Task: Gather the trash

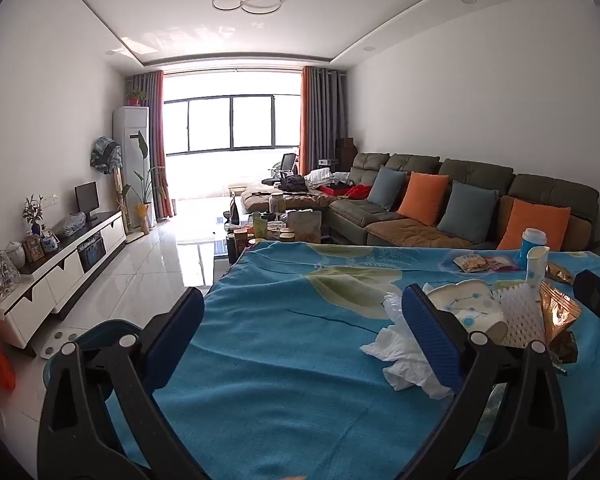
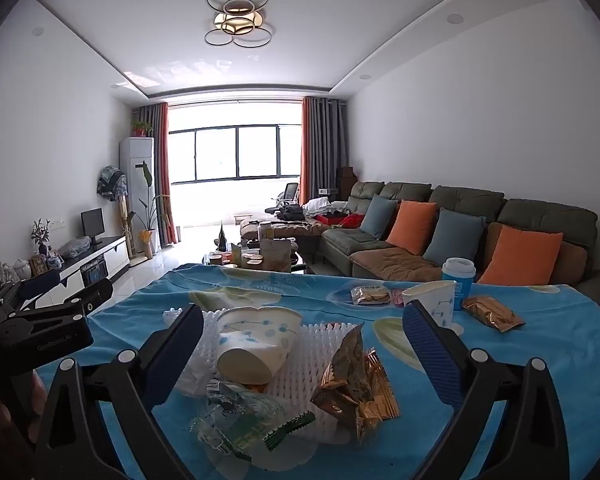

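Trash lies on a table with a blue floral cloth (image 1: 292, 344). My left gripper (image 1: 304, 336) is open over bare cloth; a crumpled white tissue (image 1: 400, 344) lies by its right finger. My right gripper (image 2: 304, 348) is open around a pile: a tipped paper cup (image 2: 256, 344) on white foam netting (image 2: 320, 360), a gold snack wrapper (image 2: 356, 384) and a clear crumpled wrapper with green print (image 2: 244, 420). The cup (image 1: 472, 304), netting (image 1: 520, 312) and gold wrapper (image 1: 556, 312) also show in the left wrist view.
Farther back on the table stand a blue lidded cup (image 2: 458, 280), an upright paper cup (image 2: 432, 300), a biscuit packet (image 2: 370, 295) and a gold packet (image 2: 492, 312). A blue bin (image 1: 96, 344) sits below the table's left edge. A sofa (image 2: 460, 232) is behind.
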Motion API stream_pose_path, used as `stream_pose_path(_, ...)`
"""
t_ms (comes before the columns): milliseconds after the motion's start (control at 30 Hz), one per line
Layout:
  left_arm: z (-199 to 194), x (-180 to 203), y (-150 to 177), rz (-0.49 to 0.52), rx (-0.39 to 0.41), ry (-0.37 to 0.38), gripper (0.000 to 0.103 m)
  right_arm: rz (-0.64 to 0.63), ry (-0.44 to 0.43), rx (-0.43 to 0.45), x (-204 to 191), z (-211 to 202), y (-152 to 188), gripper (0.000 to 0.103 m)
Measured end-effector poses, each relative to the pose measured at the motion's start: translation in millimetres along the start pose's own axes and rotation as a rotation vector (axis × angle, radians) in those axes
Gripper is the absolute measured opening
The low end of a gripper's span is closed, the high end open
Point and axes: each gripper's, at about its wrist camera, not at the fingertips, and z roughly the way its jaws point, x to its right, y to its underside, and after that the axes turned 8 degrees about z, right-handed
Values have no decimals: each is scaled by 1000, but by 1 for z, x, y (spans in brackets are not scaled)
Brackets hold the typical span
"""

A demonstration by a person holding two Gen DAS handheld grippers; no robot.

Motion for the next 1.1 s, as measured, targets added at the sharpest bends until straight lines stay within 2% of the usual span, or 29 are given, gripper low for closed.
stream_pose_path(267, 2, 13, -11, 10, -4, -2, 97, -1, -2, 7, 0, 1, -2, 96)
stream_pose_path(400, -6, 1, -4, -6, 22, 3, 97, 6, 3, 20, -1, -5, 0, 96)
stream_pose_path(1100, -11, 1, -3, -14, 41, 7, 97, 10, 7, 26, 2, -4, -3, 96)
